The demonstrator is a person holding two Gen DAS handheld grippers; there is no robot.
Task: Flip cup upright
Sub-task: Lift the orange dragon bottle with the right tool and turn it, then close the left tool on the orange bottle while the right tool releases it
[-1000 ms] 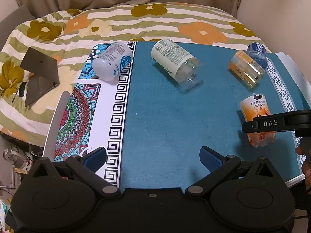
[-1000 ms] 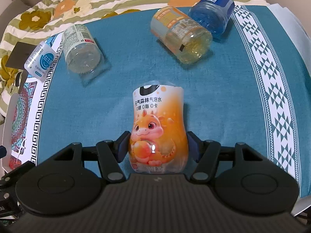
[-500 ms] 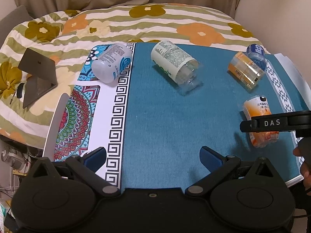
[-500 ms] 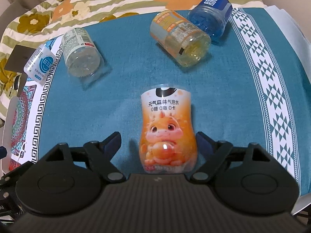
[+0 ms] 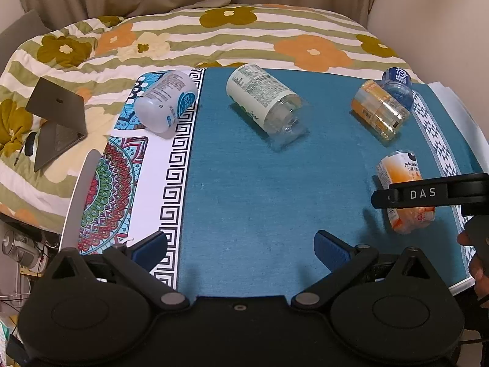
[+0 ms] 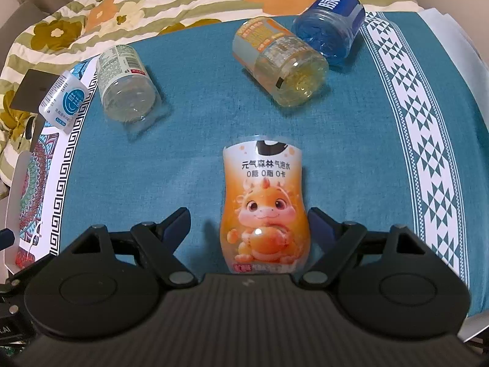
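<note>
An orange cup with a cartoon dragon label (image 6: 264,211) stands upright on the teal cloth (image 6: 198,140). My right gripper (image 6: 249,217) is open around it, one finger on each side, both clear of its wall. The same orange cup (image 5: 402,180) shows at the right of the left wrist view, partly behind the right gripper's black bar marked DAS (image 5: 428,194). My left gripper (image 5: 240,243) hangs open over the near cloth with nothing between its fingers.
Several cups lie on their sides: a white one with a blue label (image 5: 166,104), a clear one with a white label (image 5: 266,104), a yellow one (image 6: 281,67) touching a blue one (image 6: 330,27). A grey laptop (image 5: 56,116) rests on the flowered quilt. A hand (image 5: 476,263) is at the right edge.
My right gripper was shut on the orange cup a second ago; its fingers have spread and let go. The cup stays standing. The left gripper has barely moved.
</note>
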